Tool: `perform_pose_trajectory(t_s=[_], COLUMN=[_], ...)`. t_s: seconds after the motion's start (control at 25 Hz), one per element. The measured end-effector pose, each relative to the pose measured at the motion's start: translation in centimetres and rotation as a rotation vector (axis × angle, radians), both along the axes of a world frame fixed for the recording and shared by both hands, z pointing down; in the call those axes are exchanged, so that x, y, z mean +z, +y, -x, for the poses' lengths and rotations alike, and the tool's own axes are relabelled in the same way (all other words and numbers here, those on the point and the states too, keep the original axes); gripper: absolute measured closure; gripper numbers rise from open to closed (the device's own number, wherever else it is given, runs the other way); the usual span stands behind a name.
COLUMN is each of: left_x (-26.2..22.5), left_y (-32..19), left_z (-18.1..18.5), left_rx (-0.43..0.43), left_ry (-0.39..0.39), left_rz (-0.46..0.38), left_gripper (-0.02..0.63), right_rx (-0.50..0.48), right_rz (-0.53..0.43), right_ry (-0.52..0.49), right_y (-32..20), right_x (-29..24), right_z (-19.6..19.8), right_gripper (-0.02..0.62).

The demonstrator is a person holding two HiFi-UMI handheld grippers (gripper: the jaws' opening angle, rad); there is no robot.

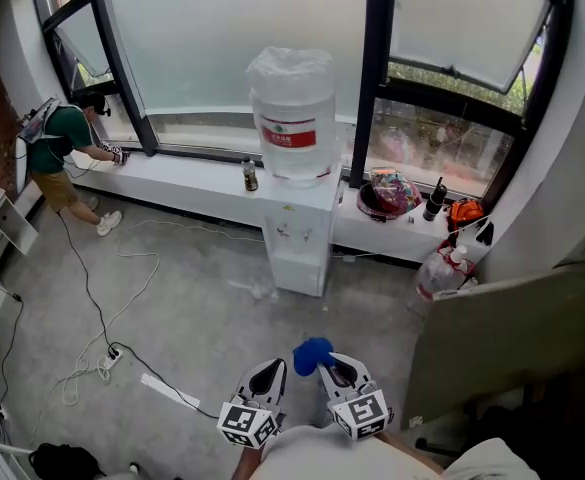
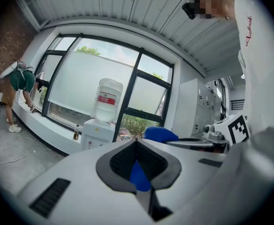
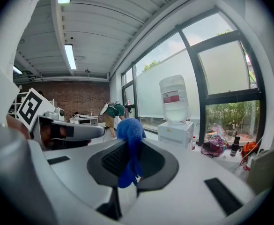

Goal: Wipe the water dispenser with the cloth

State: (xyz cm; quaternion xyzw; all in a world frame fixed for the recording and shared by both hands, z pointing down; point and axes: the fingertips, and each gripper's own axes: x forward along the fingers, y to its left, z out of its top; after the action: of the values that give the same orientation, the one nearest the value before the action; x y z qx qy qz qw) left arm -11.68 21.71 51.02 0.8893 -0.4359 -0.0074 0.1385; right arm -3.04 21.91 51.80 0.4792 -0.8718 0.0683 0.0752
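Cloth [image 1: 312, 353], bright blue and bunched into a soft wad, sat clamped in the right gripper [image 1: 332, 371]. In the right gripper view the jaws were closed on it: the wad bulged above the tips and a thinner tail hung down through the hollow between the pads. The left gripper [image 1: 269, 373] was just beside the right one, low in the head view, with its jaws brought together at the tips. A blue patch showed in the hollow behind those tips, but what it belonged to could not be told.

Both grippers were well apart from the water dispenser [image 1: 297, 238]. That white cabinet stood upright against the windowsill [image 1: 182, 180], with a large clear water bottle [image 1: 292, 118] inverted on top, bearing a red label and a plastic wrap over its upper end. A small dark bottle [image 1: 250, 175] stood on the sill just left of the dispenser. A bowl [image 1: 390, 193] of colourful items rested on the sill to its right.

Far to the left, a person [image 1: 60, 153] in a green top leaned over the sill. A power strip [image 1: 107, 361] lay on the grey floor [image 1: 202, 318] with a cable trailing toward that person.
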Motion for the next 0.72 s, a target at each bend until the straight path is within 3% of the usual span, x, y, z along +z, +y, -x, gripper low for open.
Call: perform_pose_trajectory(t_s=[0.32, 0.72], left_x=[1.4, 1.2], left_y=[4.1, 5.4], left_z=[-1.0, -1.4], left_rx=[0.022, 0.014], left_ry=[0.006, 0.004], left_rz=[0.017, 0.009], left_gripper=[0.594, 0.594], right_rx=[0.027, 0.021], right_rz=[-0.006, -0.017], right_ry=[0.011, 0.012], right_y=[4.0, 5.3], right_x=[0.4, 0.2], right_z=[-1.4, -1.8], right_gripper=[0.541, 0.543])
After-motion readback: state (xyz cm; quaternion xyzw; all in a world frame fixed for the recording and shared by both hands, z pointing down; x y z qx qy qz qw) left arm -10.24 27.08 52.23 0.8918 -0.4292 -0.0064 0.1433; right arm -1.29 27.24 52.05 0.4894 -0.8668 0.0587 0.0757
